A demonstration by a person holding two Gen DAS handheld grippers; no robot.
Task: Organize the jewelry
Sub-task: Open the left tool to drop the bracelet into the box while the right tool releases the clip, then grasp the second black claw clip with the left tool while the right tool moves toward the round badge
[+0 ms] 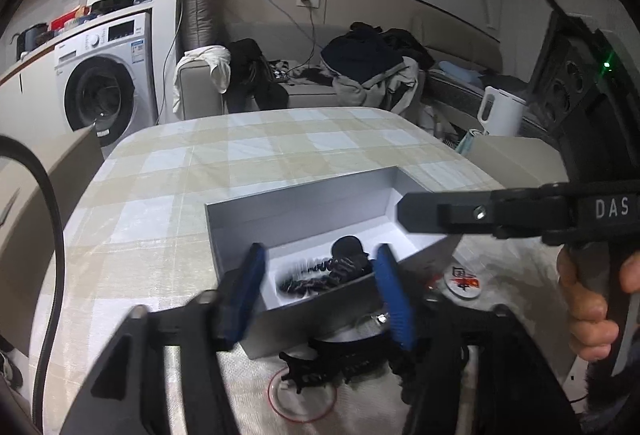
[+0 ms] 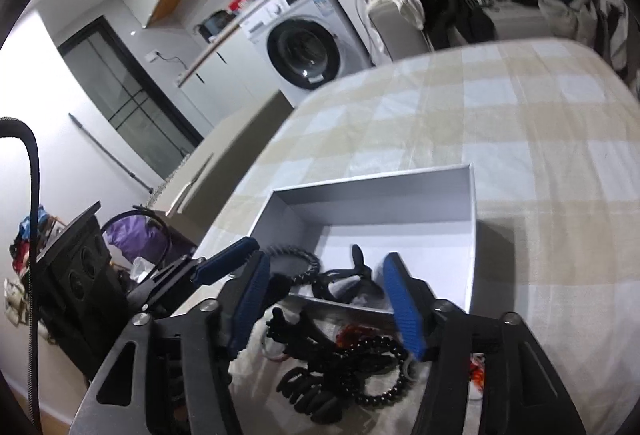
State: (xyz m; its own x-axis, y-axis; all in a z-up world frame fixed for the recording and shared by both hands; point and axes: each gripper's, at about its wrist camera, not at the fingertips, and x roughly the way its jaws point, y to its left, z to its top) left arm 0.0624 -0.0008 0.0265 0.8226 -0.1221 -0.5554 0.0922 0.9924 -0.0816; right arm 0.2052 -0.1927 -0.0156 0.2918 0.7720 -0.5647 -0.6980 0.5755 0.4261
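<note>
We see the box (image 2: 372, 207), a white open tray, sitting on the checked cloth of the bench (image 2: 540, 123) with its long axis running left to right across our view, one short end at the right. Inside it, at the near edge, lie a dark coiled hair tie (image 2: 296, 261) on the left and a black hair clip (image 2: 348, 275) beside it, the clip's handles pointing toward the far wall of the box. In the left wrist view these same pieces are blurred dark shapes in the near part of the box (image 1: 304, 203).

On the bench just near the box lies a loose heap: a black bead bracelet (image 2: 380, 367), a black claw clip (image 2: 308, 395) and a small reddish piece we cannot make out.

Our left tongs (image 1: 320, 291) hang over the near rim of the box, blue fingers (image 1: 244, 295) apart with nothing gripped. Our right tongs (image 2: 328, 303) are likewise apart and empty, above the heap and the near rim. The right tongs cross the left view from the right, held by a hand (image 1: 592, 299).

A washing machine (image 1: 104, 91) stands beyond the bench.
</note>
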